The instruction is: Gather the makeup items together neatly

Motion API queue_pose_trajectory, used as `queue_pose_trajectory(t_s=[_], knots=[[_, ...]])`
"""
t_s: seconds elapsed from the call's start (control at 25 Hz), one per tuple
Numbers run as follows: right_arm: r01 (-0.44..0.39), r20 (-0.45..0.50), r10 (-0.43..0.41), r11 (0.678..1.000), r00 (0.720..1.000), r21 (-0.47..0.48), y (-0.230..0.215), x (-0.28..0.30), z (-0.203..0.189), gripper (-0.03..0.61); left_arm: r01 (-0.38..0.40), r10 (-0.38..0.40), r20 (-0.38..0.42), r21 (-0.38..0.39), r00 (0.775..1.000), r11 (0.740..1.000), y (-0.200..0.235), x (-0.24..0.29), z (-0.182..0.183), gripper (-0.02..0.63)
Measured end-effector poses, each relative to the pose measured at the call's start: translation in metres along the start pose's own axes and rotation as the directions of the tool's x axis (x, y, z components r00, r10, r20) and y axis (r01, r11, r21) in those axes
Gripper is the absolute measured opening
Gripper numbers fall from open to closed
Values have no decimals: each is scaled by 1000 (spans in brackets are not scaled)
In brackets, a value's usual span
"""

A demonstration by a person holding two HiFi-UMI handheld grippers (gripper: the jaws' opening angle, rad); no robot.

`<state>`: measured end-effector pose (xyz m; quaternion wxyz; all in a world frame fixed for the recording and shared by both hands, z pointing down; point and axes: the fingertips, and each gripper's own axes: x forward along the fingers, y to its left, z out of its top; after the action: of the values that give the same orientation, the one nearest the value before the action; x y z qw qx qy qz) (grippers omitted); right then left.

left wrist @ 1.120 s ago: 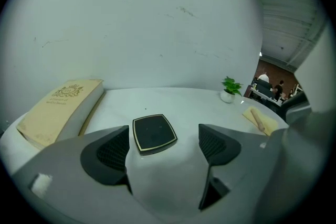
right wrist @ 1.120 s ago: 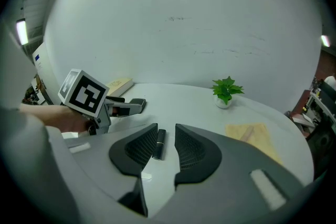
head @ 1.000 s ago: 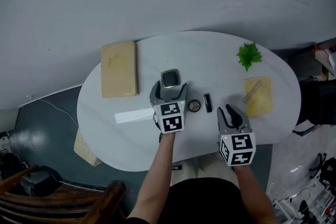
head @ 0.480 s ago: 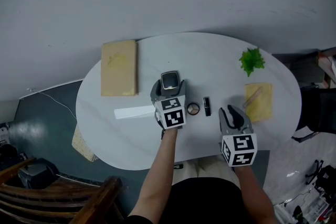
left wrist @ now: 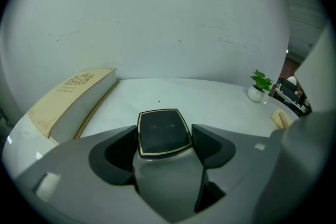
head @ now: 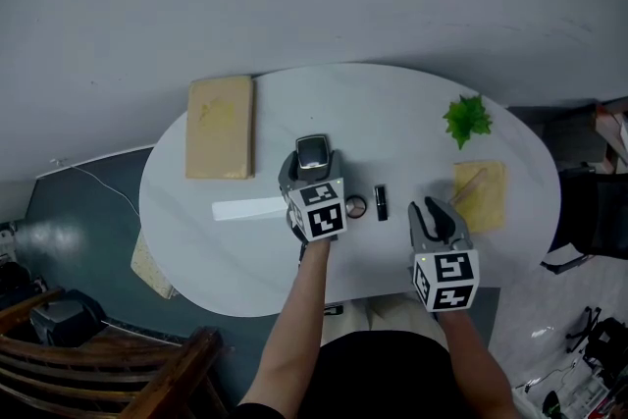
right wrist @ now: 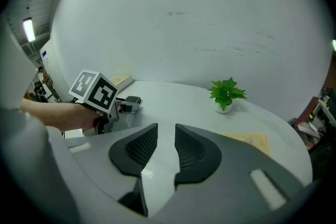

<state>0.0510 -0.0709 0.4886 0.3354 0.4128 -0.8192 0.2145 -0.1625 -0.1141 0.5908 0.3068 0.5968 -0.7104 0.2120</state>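
A square black compact with a gold rim lies on the white oval table. My left gripper straddles it. Its jaws have just been closing, and the pads now lie against the compact's two sides. To its right sit a small round item and a black lipstick tube. My right gripper hovers near the table's front right, its jaws a narrow gap apart with nothing between them. The right gripper view shows the left gripper's marker cube and the compact.
A tan book lies at the table's left, with a white strip in front of it. A small green plant stands at the right, and a beige mat with a wooden stick lies near the right gripper. A wooden chair is at lower left.
The left gripper's jaws have drawn in around the compact and the gripper has dipped slightly. The right gripper has stayed put.
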Motion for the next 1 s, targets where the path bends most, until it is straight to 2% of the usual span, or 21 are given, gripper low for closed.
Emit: queue_pose_trajectory(t_s=[0.52, 1.0], knots=[[-43, 23, 44, 998, 999, -37, -7, 1, 11, 112, -11, 11, -27, -14, 1000, 1000, 0, -8, -8, 318], [-102, 43, 106, 992, 993, -78, 1, 5, 20, 112, -19, 18, -50, -29, 999, 999, 5, -42, -21, 314]])
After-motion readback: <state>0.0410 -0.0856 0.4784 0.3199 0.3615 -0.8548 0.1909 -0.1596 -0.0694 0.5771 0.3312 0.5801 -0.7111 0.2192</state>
